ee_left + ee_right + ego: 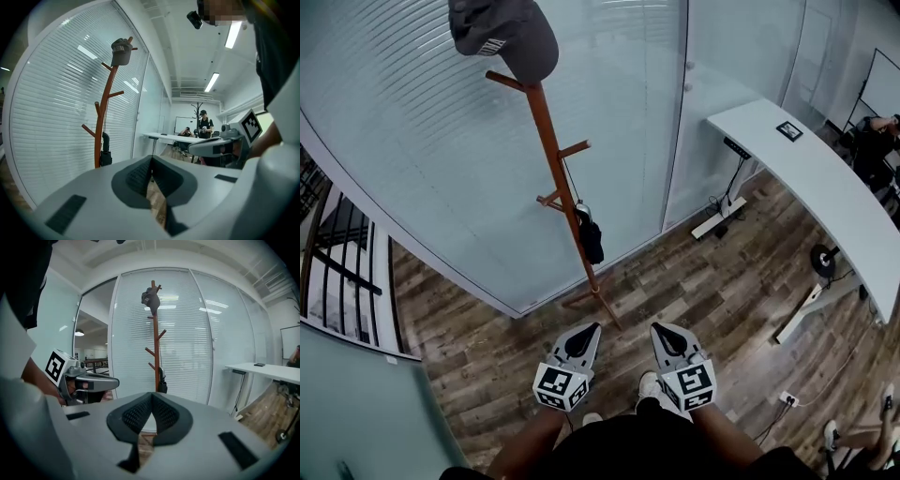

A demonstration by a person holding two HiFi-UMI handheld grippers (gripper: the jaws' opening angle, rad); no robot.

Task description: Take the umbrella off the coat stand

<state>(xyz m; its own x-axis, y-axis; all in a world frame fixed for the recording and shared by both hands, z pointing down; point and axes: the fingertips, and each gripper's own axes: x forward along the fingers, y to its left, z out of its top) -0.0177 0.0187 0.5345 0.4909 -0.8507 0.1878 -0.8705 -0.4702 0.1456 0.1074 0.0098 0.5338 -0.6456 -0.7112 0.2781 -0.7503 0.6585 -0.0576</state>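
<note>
Pose: left gripper (pixel 590 327) and right gripper (pixel 659 327) held side by side, low in front of body, apart, both pointing forward and slightly down. Marker cubes on top, left cube (pixel 562 386) and right cube (pixel 695 384), facing up toward head. State: left fingers (pixel 136 176) closed tip to tip, nothing between. Same for right fingers (pixel 165 414): together, empty. Bare left forearm (pixel 530 439) and right forearm (pixel 717 427) reach out from dark-clad torso, roughly parallel.
</note>
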